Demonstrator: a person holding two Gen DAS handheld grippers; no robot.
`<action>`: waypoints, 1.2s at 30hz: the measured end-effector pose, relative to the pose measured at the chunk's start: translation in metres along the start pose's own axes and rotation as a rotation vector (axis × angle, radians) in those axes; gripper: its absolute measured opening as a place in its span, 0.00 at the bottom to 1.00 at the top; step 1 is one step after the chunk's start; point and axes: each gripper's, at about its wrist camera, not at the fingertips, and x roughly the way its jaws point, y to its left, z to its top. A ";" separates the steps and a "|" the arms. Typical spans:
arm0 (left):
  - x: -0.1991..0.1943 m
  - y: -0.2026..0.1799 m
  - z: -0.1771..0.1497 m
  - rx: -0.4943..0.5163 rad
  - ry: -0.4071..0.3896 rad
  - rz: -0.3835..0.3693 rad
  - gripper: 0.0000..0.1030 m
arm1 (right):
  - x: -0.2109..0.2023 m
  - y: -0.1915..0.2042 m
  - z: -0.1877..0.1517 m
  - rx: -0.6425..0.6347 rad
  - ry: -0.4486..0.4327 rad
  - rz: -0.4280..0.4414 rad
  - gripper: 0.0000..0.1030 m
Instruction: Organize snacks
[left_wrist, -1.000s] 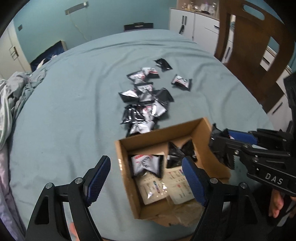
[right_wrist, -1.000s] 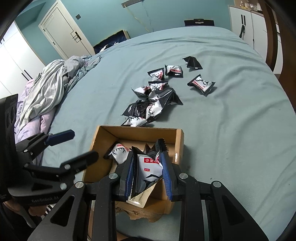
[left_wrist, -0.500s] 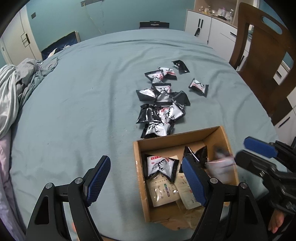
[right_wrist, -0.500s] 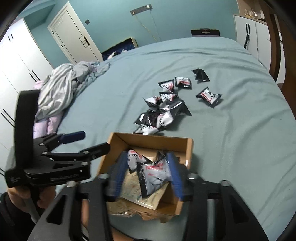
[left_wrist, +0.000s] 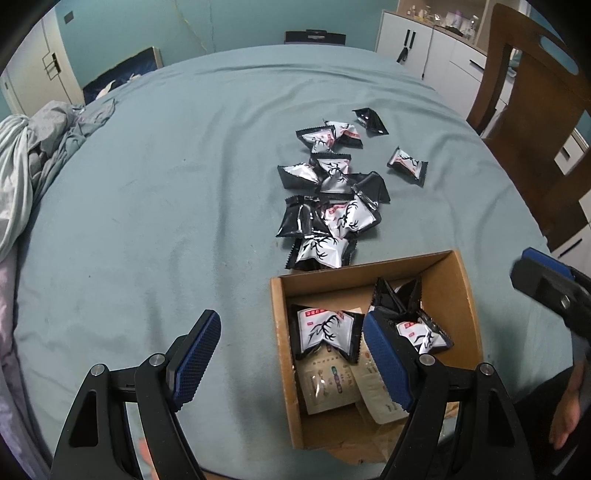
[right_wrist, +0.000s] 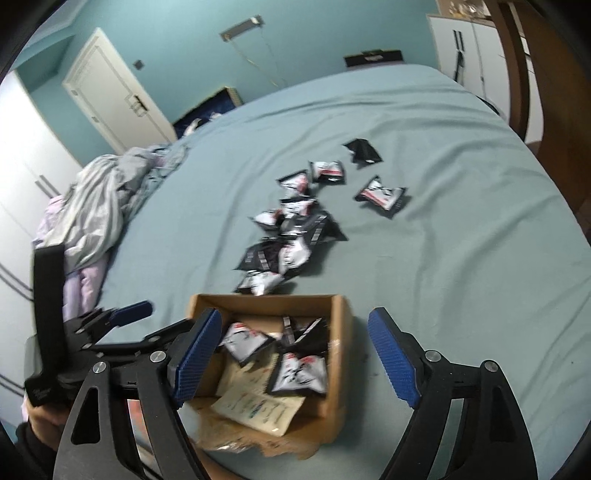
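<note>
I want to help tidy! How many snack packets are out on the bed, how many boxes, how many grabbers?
Snack packets on the bed: 10
Cardboard box: 1
Grippers: 2, left gripper and right gripper
Total: 13

Left tongs (left_wrist: 291, 354): box (left_wrist: 458, 291) on the bed (left_wrist: 147, 221), under the right-hand finger; left-hand finger over bare sheet. Three snack packets (left_wrist: 327, 330) in the box, on flat sachets (left_wrist: 328, 384). Loose packet pile (left_wrist: 328, 206) just beyond the box's far wall. Right tongs (right_wrist: 295, 354): box between the fingers, below. Crumpled bedding (right_wrist: 96, 203) far left.
</note>
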 end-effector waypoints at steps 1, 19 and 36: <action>0.002 0.001 0.002 -0.004 0.005 -0.003 0.78 | 0.004 -0.002 0.005 0.006 0.011 -0.009 0.79; 0.016 0.016 0.014 -0.093 0.053 -0.063 0.78 | 0.116 0.006 0.083 -0.078 0.183 -0.099 0.79; 0.029 0.019 0.026 -0.127 0.064 -0.064 0.78 | 0.215 0.003 0.104 -0.154 0.376 -0.094 0.79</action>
